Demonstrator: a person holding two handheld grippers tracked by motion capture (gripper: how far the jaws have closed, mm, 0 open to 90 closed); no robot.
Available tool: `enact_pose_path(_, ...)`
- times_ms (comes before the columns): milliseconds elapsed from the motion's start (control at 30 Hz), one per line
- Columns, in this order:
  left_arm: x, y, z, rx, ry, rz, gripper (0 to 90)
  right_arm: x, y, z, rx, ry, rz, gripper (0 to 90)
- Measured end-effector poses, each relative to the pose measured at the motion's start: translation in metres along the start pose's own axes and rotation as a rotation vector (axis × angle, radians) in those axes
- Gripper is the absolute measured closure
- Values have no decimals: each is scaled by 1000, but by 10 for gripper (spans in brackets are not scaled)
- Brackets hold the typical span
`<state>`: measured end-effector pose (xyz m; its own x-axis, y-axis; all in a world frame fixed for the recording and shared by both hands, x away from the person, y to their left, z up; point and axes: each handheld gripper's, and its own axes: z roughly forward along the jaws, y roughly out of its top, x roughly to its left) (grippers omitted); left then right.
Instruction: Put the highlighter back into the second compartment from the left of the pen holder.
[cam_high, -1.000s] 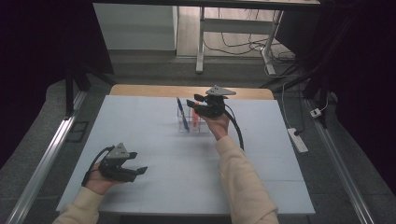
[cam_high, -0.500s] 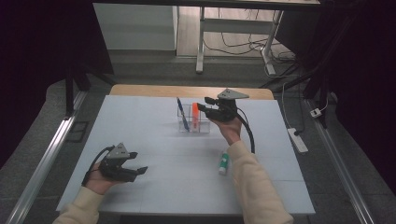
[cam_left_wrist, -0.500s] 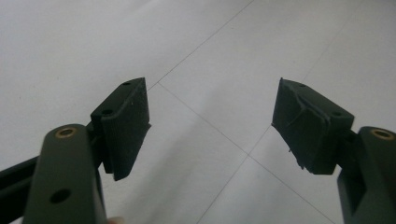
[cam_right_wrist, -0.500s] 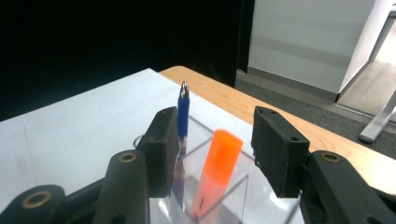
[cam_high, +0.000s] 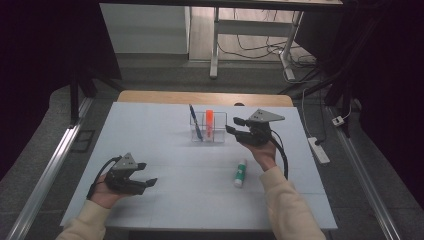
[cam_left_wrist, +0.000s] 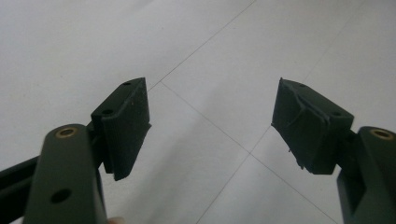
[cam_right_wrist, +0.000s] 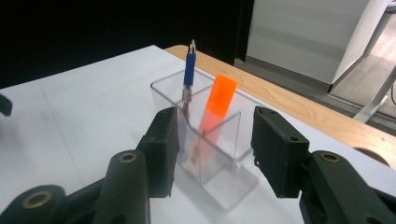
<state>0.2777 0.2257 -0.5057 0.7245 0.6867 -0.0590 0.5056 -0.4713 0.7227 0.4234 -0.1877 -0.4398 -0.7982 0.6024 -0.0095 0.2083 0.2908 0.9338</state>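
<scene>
Right gripper (cam_high: 239, 130), jaws spread and empty, hovered beside the clear organiser (cam_high: 208, 127) near the table's far edge; next, descend onto the green-capped tube (cam_high: 240, 173)

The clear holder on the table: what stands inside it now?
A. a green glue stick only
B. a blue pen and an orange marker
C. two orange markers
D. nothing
B: the clear holder contains a blue pen and an orange marker, each in a separate compartment.
</scene>
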Motion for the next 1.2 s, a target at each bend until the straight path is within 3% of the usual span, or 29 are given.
enact_pose_path(200, 0, 0, 0, 2, 2, -2, 273, 2, -13, -23, 5, -2, -2, 510)
enact_pose_path(533, -1, 0, 0, 0, 3, 0, 273, 2, -33, -52, 57, -6, -8, 503)
enact_pose_path(1200, -1, 0, -1, -1, 1, 6, 273, 16, -55, -80, 148, -43, -8, 490)
